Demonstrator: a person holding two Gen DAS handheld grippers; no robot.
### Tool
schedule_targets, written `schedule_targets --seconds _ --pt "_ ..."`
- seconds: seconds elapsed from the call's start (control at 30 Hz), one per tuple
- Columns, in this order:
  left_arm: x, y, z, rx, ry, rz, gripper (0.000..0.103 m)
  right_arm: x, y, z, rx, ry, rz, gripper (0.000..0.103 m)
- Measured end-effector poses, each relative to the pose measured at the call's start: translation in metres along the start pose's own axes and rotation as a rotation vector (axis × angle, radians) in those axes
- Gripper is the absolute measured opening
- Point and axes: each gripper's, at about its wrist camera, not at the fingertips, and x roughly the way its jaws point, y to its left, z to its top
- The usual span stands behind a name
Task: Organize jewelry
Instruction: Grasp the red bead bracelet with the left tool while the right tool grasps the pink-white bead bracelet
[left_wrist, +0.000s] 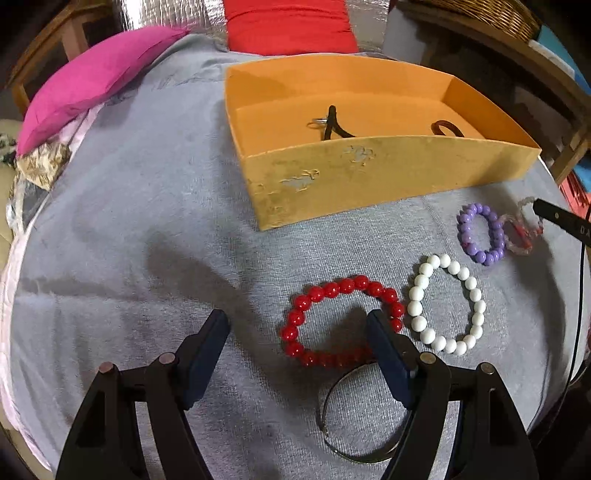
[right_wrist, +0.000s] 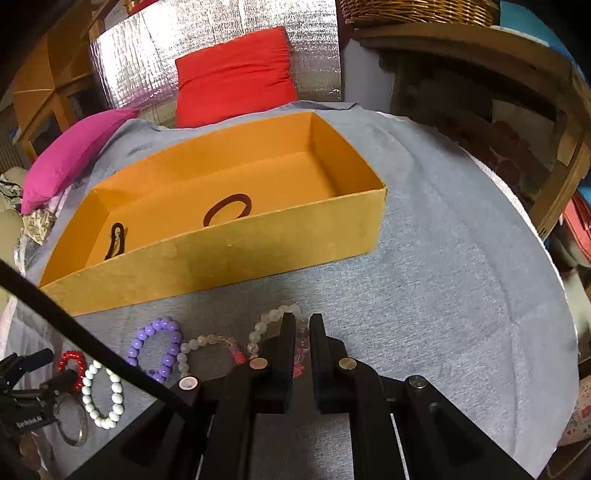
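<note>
The right claw (right_wrist: 303, 325) is pinched nearly closed on the clear bead bracelet (right_wrist: 258, 332), its dark pads meeting over the far-right arc of the loop, close to a red-pink tassel or knot that shows between them. This bracelet looks light and limp: translucent, cloudy round beads on what is probably an elastic cord, so it should drape and swing once lifted rather than keep its ring shape. The beads seem smooth and hard, likely slippery, so a grip across the strand between two beads would hold better than one on a single bead's crown. It lies on the grey cloth of the bench (right_wrist: 461, 295), just in front of the orange box (right_wrist: 229, 254), touching or nearly touching the purple bead bracelet (right_wrist: 155, 347) on its left. The left claw (left_wrist: 295, 328) stands wide and holds nothing, hanging over the red bead bracelet (left_wrist: 340, 317), one pad inside that glossy loop and the other well outside it. Beside it lie a white bead bracelet (left_wrist: 447, 302) and a thin metal bangle (left_wrist: 354, 417), the only stiff piece, which would need a pinch across its rim. Inside the box are two dark hair ties (right_wrist: 227, 208) and a small ring (left_wrist: 318, 122).
</note>
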Motion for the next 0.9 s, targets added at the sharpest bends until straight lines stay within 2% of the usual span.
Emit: schedule_targets --seconds 0.2,0.37,0.53,0.8,0.87,0.9 --pt "-0.016 -0.003 -0.004 0.014 -0.056 -0.024 0.078 -0.001 0.005 0.0 -0.011 -0.004 0.011 0.008" --pt "-0.007 -0.017 -0.007 0.081 -0.031 -0.039 0.078 0.002 0.008 -0.001 -0.004 0.013 0.017 0.008" --pt "0.004 -0.02 -0.011 0.097 0.016 -0.057 0.078 0.006 0.013 -0.001 -0.007 0.021 0.023 0.008" --pt "0.012 0.012 0.002 -0.001 -0.006 -0.075 0.078 0.008 0.021 0.0 -0.01 0.022 0.036 0.008" --pt "0.014 0.015 0.004 -0.014 -0.021 -0.077 0.073 0.009 0.023 0.0 -0.013 0.024 0.038 0.008" --pt "0.014 0.016 0.004 -0.017 -0.03 -0.075 0.065 0.009 0.023 0.0 -0.014 0.023 0.039 0.008"
